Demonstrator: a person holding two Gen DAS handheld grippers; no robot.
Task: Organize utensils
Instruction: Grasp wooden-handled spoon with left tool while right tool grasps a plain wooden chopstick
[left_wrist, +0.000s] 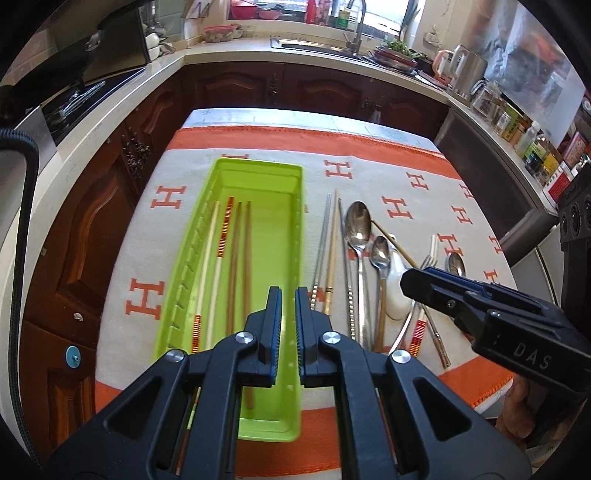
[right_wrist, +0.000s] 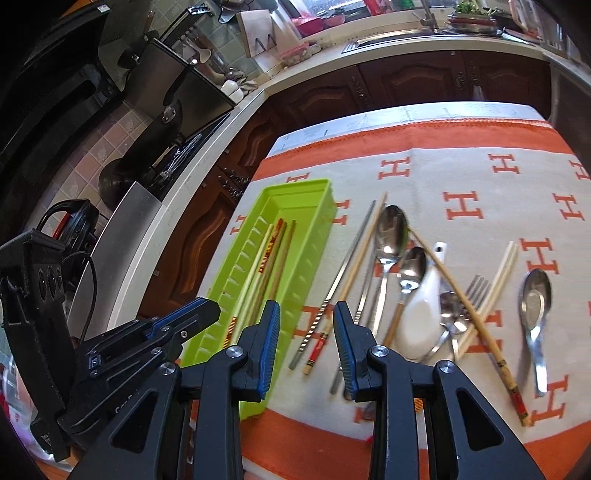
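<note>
Beside the green tray (left_wrist: 258, 177) on the tabletop (right_wrist: 480, 177), loose spoons and chopsticks (right_wrist: 343, 273) overlap. Left tongs (left_wrist: 288, 325) nearly closed, empty; right tongs (right_wrist: 306, 343) spread, empty. Crossed handles could drag neighbours during a pick.

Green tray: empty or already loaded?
Partly loaded. The green tray holds four chopsticks along its left side; the right side is bare.
</note>
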